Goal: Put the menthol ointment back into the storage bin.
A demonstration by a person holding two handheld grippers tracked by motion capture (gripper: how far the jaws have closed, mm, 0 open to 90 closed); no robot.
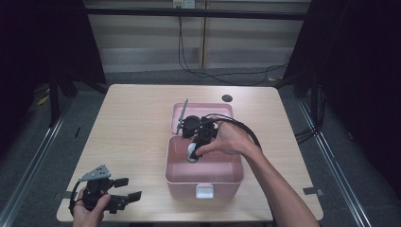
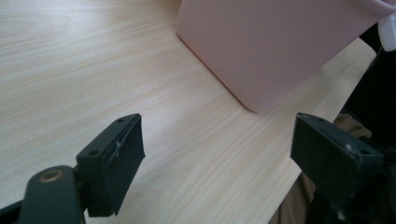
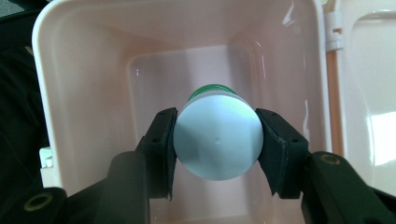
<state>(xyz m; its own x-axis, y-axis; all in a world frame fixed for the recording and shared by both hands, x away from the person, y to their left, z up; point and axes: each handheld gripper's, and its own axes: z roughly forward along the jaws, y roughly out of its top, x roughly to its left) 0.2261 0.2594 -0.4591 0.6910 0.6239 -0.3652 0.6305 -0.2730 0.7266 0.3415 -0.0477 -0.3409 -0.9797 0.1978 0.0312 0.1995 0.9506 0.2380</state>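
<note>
black two-jaw tongs (image 1: 124, 189), grey three-cornered plate — brass-coloured screws, black trailing cable (image 1: 246, 130), bare forearms

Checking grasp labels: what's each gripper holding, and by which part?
Right gripper clamps a white-capped bottle by its cap, over the pink box. Left gripper is open, holding nothing.

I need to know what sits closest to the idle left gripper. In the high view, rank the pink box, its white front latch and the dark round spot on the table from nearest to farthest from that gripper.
1. Pink box, to the left gripper's right; its near-left corner comes closest.
2. White front latch, farther right on the box's front wall.
3. Dark round spot, at the table's far side, beyond the open lid.
</note>
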